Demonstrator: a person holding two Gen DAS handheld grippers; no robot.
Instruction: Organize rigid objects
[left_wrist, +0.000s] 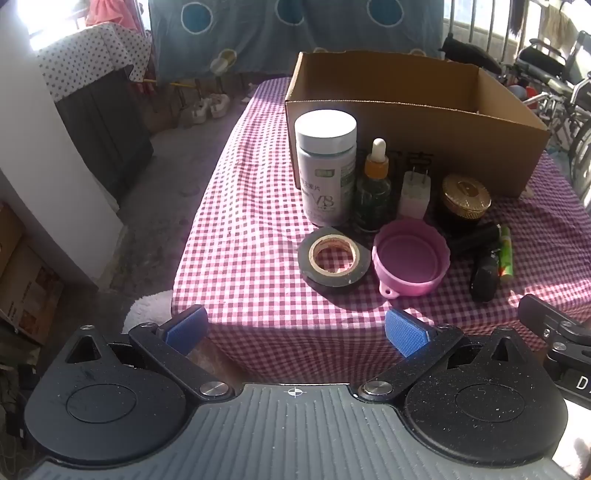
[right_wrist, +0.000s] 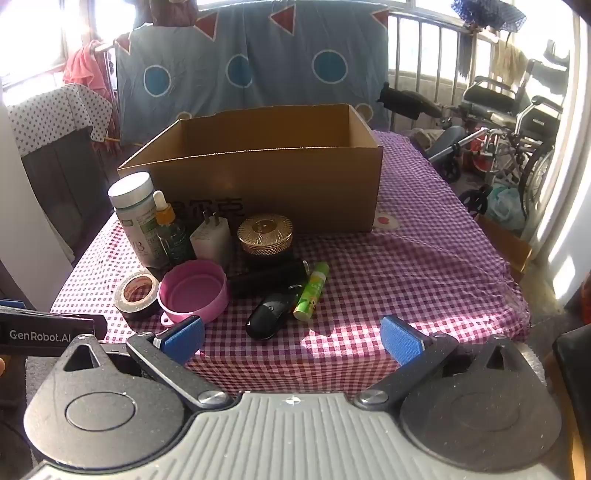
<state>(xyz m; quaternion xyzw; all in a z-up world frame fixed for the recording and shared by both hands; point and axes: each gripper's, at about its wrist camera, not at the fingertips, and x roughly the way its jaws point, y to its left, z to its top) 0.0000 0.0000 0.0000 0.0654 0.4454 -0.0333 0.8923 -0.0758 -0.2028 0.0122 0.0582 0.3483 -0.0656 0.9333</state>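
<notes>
An open cardboard box stands at the back of a checked table. In front of it stand a white bottle, a dropper bottle, a white plug and a gold-lidded jar. Nearer lie a black tape roll, a pink cup, a black tube, a black fob and a green tube. My left gripper and right gripper are open and empty at the table's front edge.
The table wears a purple checked cloth. A wheelchair stands to the right. A dark cabinet with a dotted cover stands left. A blue cloth with circles hangs behind the box.
</notes>
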